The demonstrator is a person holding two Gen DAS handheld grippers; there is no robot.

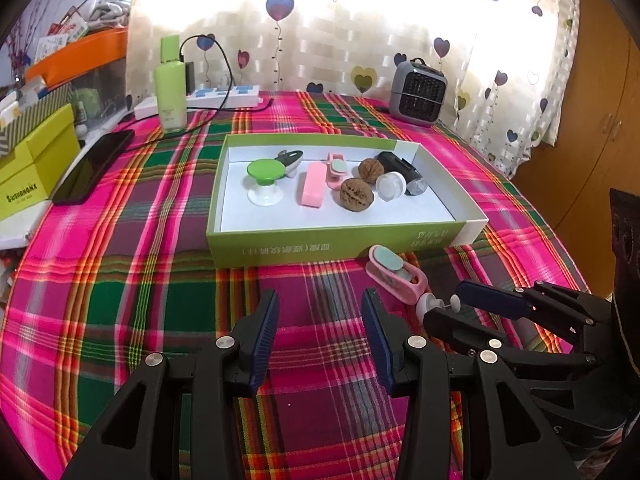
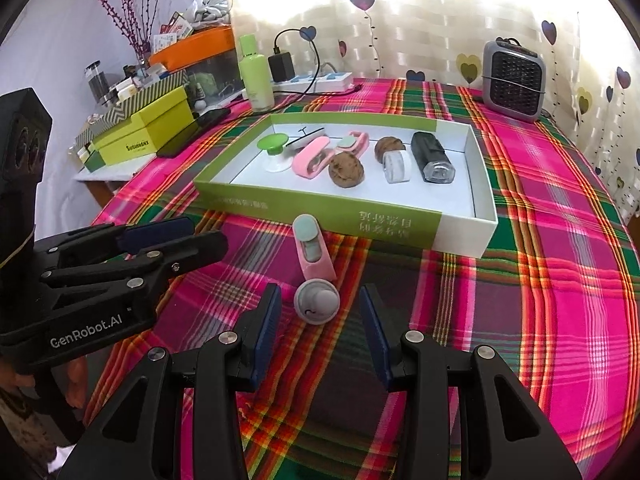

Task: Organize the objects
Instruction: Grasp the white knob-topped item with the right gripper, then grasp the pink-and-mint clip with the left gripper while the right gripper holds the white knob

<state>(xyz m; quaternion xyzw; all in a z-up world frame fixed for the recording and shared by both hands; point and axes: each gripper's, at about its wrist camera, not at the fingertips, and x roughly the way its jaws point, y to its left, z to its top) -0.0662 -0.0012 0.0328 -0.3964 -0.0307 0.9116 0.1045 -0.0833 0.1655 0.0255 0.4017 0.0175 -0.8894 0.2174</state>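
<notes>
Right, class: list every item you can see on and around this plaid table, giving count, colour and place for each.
Box: one, green and white, open, mid-table.
Walnuts: two, brown, in the box.
Suction knob: one, green top, box's left end.
Pink case: one, in the box beside the knob.
Pink clip in box: one, pink with pale green pad.
Black cylinder: one, box's right end.
White round jar: one, beside the cylinder.
Pink clip on cloth: one, in front of the box.
Grey round knob: one, on the cloth between the right gripper's fingers.
Bottle: one, green, back left.
Power strip: one, white.
Heater: one, grey, back right.
Phone: one, black, left edge.
Left gripper: black, open.
Right gripper: black, open.
</notes>
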